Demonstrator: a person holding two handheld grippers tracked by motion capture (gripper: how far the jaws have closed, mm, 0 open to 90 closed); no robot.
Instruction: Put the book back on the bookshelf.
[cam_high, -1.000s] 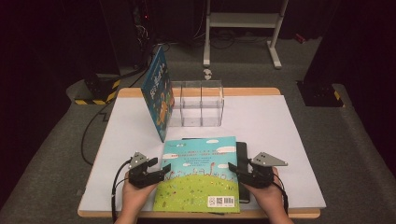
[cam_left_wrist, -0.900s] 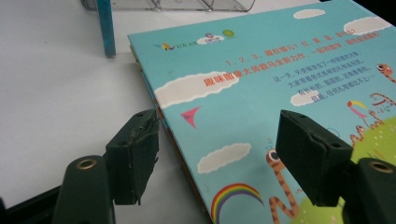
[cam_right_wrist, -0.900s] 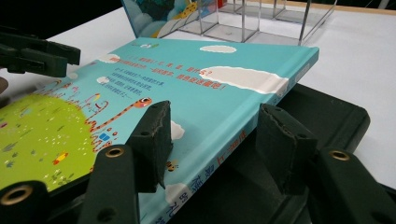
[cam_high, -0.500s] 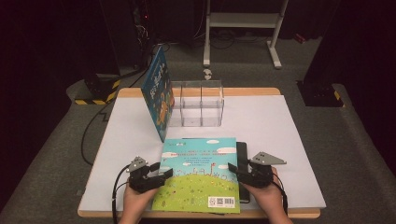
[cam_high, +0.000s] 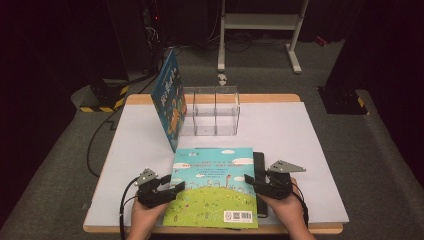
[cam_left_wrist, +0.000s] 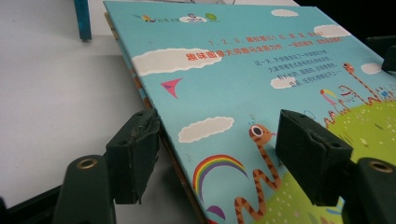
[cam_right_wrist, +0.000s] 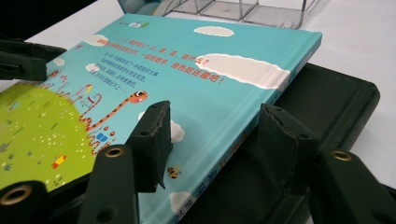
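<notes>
A teal picture book (cam_high: 215, 185) with a green hill and a striped snake on its cover lies flat near the table's front edge. Its right side rests on a black slab (cam_high: 259, 165). My left gripper (cam_high: 177, 189) straddles the book's left edge (cam_left_wrist: 140, 88): one jaw sits beside and under that edge, the other hovers over the cover. My right gripper (cam_high: 250, 182) straddles the spine (cam_right_wrist: 280, 79), with one jaw over the cover and one over the black slab (cam_right_wrist: 327, 93). Both stand open, pads clear of the book, each held in a hand.
A second blue picture book (cam_high: 170, 100) leans upright against a clear plastic divided organiser (cam_high: 212, 110) at the back middle of the white table (cam_high: 300, 135). Cables trail off the table's left side. A metal stand is on the floor behind.
</notes>
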